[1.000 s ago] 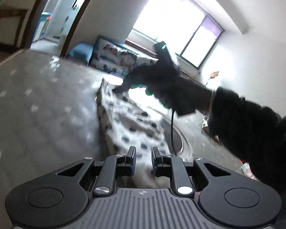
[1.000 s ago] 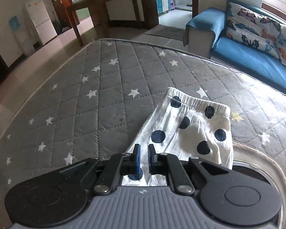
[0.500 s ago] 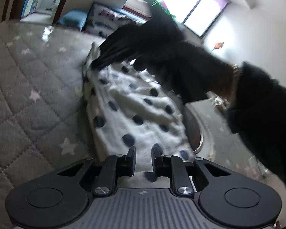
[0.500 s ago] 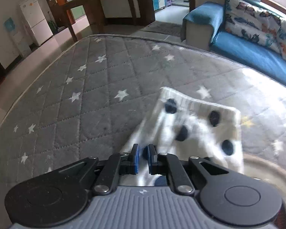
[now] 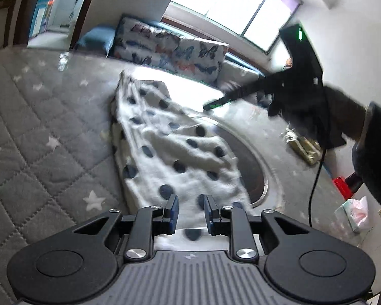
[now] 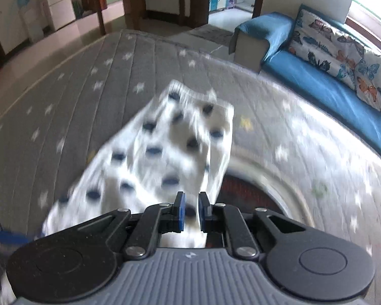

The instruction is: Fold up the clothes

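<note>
Lying rumpled on quilted star-print mat point(image 5: 33, 132), soft polka-dot garment point(image 5: 170, 152), left tool point(image 5: 190, 209) opening over it, right tool point(image 6: 191, 207) opening.

No readable words, numbers or brand names show in either wrist view (the blurred white dotted garment point(image 5: 172, 150), the grey star-quilted mattress point(image 5: 38, 132) and the butterfly-print sofa cushions point(image 6: 343, 53) carry patterns only, no lettering).
</note>
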A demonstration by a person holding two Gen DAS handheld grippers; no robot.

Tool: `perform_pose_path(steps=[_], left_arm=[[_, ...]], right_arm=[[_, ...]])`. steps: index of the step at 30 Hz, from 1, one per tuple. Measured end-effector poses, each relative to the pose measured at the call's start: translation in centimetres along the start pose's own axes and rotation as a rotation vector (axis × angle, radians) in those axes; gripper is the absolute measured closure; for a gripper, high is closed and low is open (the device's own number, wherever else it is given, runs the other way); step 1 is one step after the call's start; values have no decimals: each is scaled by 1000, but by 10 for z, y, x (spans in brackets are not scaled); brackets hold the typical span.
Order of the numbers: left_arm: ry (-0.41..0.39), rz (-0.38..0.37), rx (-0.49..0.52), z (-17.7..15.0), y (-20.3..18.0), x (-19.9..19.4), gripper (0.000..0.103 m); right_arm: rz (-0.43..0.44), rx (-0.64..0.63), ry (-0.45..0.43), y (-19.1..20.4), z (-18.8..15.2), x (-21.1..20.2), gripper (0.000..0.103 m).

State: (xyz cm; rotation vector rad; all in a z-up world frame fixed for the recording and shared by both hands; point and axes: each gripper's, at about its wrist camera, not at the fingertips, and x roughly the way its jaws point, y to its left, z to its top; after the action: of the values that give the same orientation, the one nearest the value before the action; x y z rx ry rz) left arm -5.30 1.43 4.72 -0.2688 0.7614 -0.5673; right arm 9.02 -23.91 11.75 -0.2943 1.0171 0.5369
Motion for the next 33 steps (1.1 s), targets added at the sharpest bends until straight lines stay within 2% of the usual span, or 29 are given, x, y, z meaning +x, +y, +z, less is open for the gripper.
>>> perform_pose_path(steps=[4,9,14,17,18,19,21,22,25,29,33], left_arm=[[-12,-12,28,-9,-20,-13,79],[19,26,46,-28,-31,-16,79],[94,109,32,-44,-25,-7,79],[103,122,20,-50,-25,-11,79],[87,121,15,-50,-26,-16,77],[69,119,10,-50,-27,-23,70],[32,124,-9,-50,-29,-36,57],[21,124,-12,-52,-31,-42,56],[11,111,-29,-57,-35,-52,53],[61,106,-98,-69,-33,-51,53],[67,97,-137,-76,-37,-56,53]], right_arm=[[74,-4,-12,9,-40,-16,92],[177,-20,-16,30,-78,-20,92],[180,-58,1,47,-105,-14,92],[187,-61,-20,50,-116,-27,92],[193,-60,-30,51,-120,-34,91],[200,-60,-40,51,-123,-41,88],[224,-56,-56,55,-135,-59,77],[238,-52,-57,57,-141,-66,70],[282,-45,-25,62,-158,-79,71],[363,-9,49,72,-182,-86,71],[409,-4,86,85,-199,-90,70]])
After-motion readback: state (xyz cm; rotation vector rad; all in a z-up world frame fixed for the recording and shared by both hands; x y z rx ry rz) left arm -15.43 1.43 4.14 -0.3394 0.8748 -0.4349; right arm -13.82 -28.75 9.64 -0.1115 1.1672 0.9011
